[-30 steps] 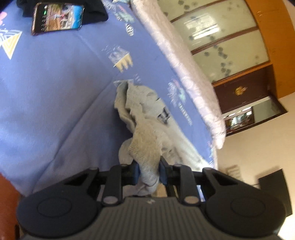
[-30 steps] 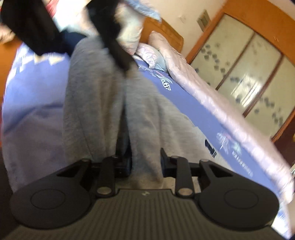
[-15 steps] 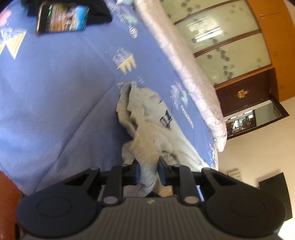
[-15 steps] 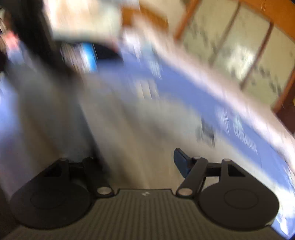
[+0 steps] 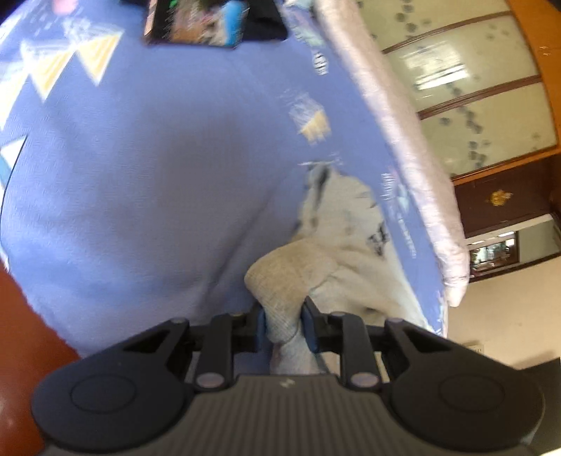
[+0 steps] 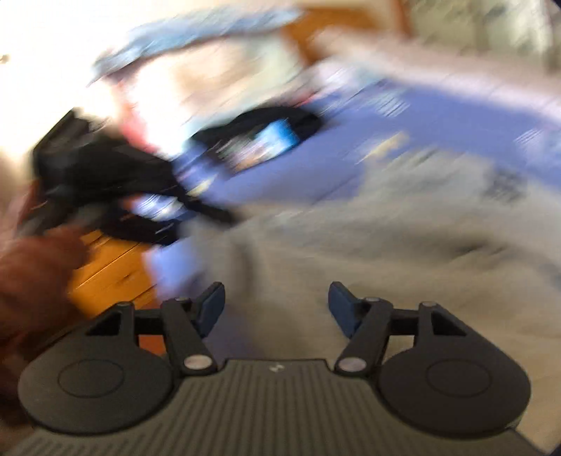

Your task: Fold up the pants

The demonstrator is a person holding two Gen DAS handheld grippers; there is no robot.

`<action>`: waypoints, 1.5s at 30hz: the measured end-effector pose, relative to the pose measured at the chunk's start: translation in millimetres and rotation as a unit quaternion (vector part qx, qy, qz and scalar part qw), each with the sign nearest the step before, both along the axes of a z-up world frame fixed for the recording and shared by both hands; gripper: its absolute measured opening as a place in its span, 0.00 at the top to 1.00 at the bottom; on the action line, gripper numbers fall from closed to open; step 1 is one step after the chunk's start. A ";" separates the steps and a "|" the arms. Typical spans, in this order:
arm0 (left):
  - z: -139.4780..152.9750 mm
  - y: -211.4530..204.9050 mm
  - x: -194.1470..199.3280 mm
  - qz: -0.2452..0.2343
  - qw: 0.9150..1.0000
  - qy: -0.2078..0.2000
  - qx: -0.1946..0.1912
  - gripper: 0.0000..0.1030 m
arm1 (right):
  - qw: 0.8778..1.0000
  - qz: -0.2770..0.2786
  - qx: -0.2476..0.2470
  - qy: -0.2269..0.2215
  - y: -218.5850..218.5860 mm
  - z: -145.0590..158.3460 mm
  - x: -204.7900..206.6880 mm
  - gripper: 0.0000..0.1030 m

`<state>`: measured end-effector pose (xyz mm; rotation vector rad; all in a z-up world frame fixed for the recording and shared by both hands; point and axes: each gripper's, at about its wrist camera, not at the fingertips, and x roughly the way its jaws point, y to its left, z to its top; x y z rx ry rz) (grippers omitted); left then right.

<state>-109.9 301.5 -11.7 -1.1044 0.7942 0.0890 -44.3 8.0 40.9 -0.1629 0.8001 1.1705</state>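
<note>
Left wrist view: a bunched cuff of the grey pants (image 5: 336, 242) is pinched by the left gripper (image 5: 282, 324) w/ jaws opening slightly, rest heaped on the blue bedsheet (image 5: 157, 168). Right gripper (image 6: 276, 308) is spread, nothing clamped, jaws closing over pants below. Fabric judged soft, light, floppy, best taken at hems/waistband; right view badly blurred, waistband not made out.

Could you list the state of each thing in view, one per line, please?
Grey pants: crumpled on the bed, one bunched end pinched up.
Left gripper: shut on the pants.
Right gripper: open, pads touching nothing.
Phone: screen lit, lying flat.
Blue bedsheet: spread, slightly wrinkled.
</note>
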 end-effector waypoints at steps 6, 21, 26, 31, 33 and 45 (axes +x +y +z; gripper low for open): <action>-3.1 3.0 -7.8 -0.013 1.000 0.017 0.010 0.67 | 0.999 0.014 -0.025 -0.017 4.1 -3.9 -2.2 0.35; 56.6 5.5 158.6 -0.098 0.974 -0.047 0.198 0.22 | 0.969 -0.245 0.008 0.043 -102.3 -37.6 72.2 0.34; 5.1 -11.3 231.6 -0.131 0.970 0.016 0.203 0.31 | 0.971 -0.235 0.033 0.013 -117.1 -47.4 54.1 0.33; 5.5 -24.2 244.0 -0.124 0.969 0.016 0.215 0.91 | 0.976 -0.211 0.010 -0.045 -107.7 -50.7 39.8 0.27; 20.7 -20.0 240.2 -0.099 0.965 0.000 0.245 0.93 | 0.977 -0.210 0.000 -0.045 -105.3 -47.8 42.7 0.26; 19.0 -13.1 245.8 -0.081 0.940 0.058 0.326 0.47 | 0.973 -0.227 0.023 0.038 -103.6 -35.7 83.7 0.33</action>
